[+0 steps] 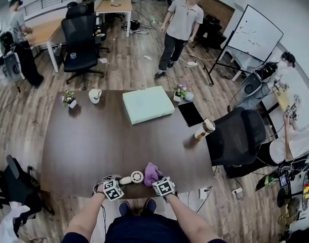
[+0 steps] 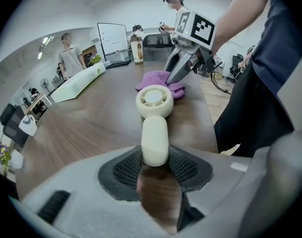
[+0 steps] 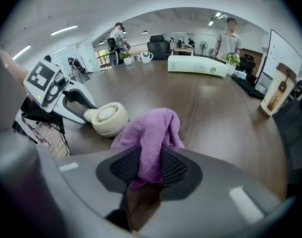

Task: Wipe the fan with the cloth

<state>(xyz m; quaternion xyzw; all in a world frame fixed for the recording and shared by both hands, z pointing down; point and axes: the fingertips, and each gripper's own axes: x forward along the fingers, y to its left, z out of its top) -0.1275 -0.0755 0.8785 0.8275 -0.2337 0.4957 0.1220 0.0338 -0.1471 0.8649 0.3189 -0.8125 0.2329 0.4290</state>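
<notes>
Left gripper point(image 2: 155, 168) is clamping the handle end of the fan point(image 2: 154, 125), jaws partway closed and pressing on it. The fan is lying on the table point(image 2: 91, 128) at centre of the left gripper view, round head pointing away from me. Right gripper point(image 3: 150, 171) is pinching a fold of the purple cloth point(image 3: 152, 130), bunched just beside the fan head, low centre in the head view. My reading: I am wanting a deep bite with loose cloth hanging forward, and the left bracing the handle while the cloth drags across the grille.
</notes>
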